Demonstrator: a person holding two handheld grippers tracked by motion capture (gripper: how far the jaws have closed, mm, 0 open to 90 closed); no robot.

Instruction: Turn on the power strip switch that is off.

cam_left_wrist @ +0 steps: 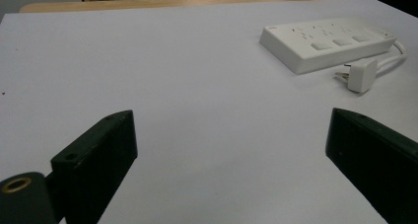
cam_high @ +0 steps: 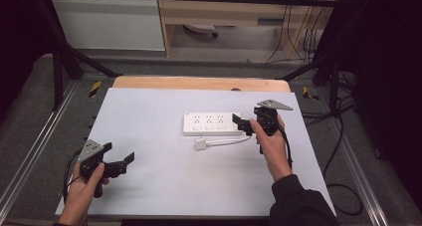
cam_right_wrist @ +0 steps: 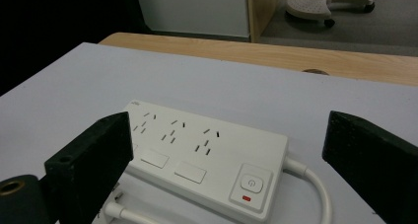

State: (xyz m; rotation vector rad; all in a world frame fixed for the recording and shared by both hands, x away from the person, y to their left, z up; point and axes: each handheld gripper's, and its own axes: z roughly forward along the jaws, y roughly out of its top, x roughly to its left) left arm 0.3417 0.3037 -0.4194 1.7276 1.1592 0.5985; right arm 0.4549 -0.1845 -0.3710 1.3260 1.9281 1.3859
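Observation:
A white power strip [cam_high: 211, 124] with three outlets lies flat at the middle right of the white mat. Its cable [cam_high: 229, 141] loops from the right end back to a white plug [cam_high: 200, 144] lying loose just in front of it. My right gripper [cam_high: 242, 124] is open at the strip's right end, and in the right gripper view its jaws stand wide on either side of the strip [cam_right_wrist: 197, 150] and its power button [cam_right_wrist: 251, 183]. My left gripper [cam_high: 119, 154] is open and holds nothing at the front left, far from the strip [cam_left_wrist: 328, 44] and plug [cam_left_wrist: 361, 75].
The white mat [cam_high: 159, 136] covers a wooden table whose bare edge [cam_high: 199, 82] shows at the back. A black frame [cam_high: 59, 61] surrounds the table. Cables [cam_high: 343, 136] trail on the floor at the right. A cabinet [cam_high: 109, 22] stands behind.

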